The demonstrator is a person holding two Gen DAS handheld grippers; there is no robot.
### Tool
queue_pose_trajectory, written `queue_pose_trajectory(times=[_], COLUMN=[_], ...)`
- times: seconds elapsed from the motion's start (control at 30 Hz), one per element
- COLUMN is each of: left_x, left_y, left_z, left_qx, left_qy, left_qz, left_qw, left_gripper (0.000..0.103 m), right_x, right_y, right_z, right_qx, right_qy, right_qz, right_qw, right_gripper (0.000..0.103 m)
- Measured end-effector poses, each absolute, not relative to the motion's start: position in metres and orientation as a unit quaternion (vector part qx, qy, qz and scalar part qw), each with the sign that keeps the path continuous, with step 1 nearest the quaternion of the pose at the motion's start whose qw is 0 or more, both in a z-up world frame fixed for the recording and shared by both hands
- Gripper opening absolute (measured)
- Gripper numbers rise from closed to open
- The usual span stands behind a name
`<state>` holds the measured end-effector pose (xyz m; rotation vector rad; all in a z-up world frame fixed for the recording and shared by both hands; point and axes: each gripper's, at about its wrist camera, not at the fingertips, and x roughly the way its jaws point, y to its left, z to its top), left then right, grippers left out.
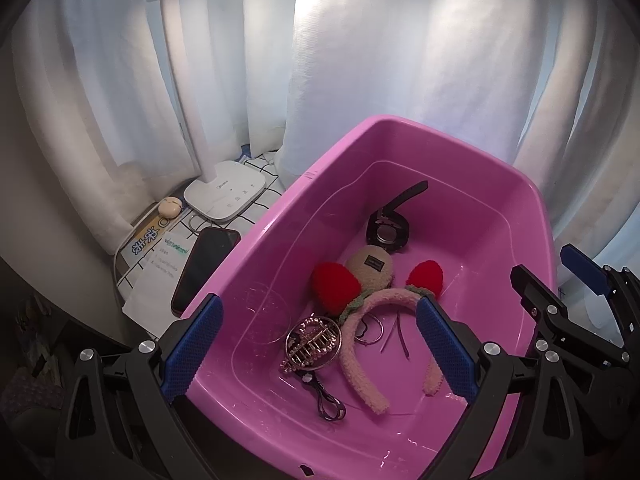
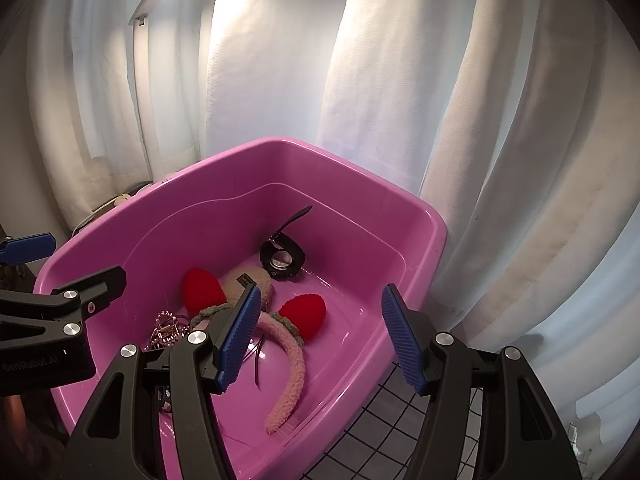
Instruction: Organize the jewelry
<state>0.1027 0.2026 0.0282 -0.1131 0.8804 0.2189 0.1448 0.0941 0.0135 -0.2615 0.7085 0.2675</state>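
A pink plastic tub (image 1: pixel 532 200) (image 2: pixel 432 232) holds the jewelry. Inside lie a black watch (image 1: pixel 387 233) (image 2: pixel 282 259), a pink fuzzy headband with red strawberries (image 1: pixel 362 364) (image 2: pixel 298 372), a beige fuzzy pouch (image 1: pixel 370 267), a rose-gold claw hair clip (image 1: pixel 312 344) (image 2: pixel 166 330), thin hoop earrings (image 1: pixel 370 332) and a dark cord (image 1: pixel 330 404). My left gripper (image 1: pixel 320 348) is open and empty above the tub's near end. My right gripper (image 2: pixel 320 340) is open and empty over the tub's right side. Each gripper shows in the other's view, the right one (image 1: pixel 560 280) and the left one (image 2: pixel 68 264).
A white lamp base (image 1: pixel 226 194), a small cream case (image 1: pixel 170 205), a black phone (image 1: pixel 206 268) and papers (image 1: pixel 160 256) lie left of the tub on a grid-patterned cloth (image 2: pixel 380 432). White curtains (image 1: pixel 400 60) hang close behind.
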Motion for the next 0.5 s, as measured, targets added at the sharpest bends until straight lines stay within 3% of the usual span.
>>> queue_pose_trajectory(times=[0.5], left_x=[0.1019], left_y=[0.1937], left_z=[0.0310], left_qx=[-0.048], left_qy=[0.418], left_qz=[0.110], left_qw=[0.900], left_gripper=[0.095], right_x=[0.1470], right_y=[0.0885], right_z=[0.0141], right_qx=[-0.121], right_qy=[0.344], right_qz=[0.131], right_qw=[0.922], right_gripper=[0.060])
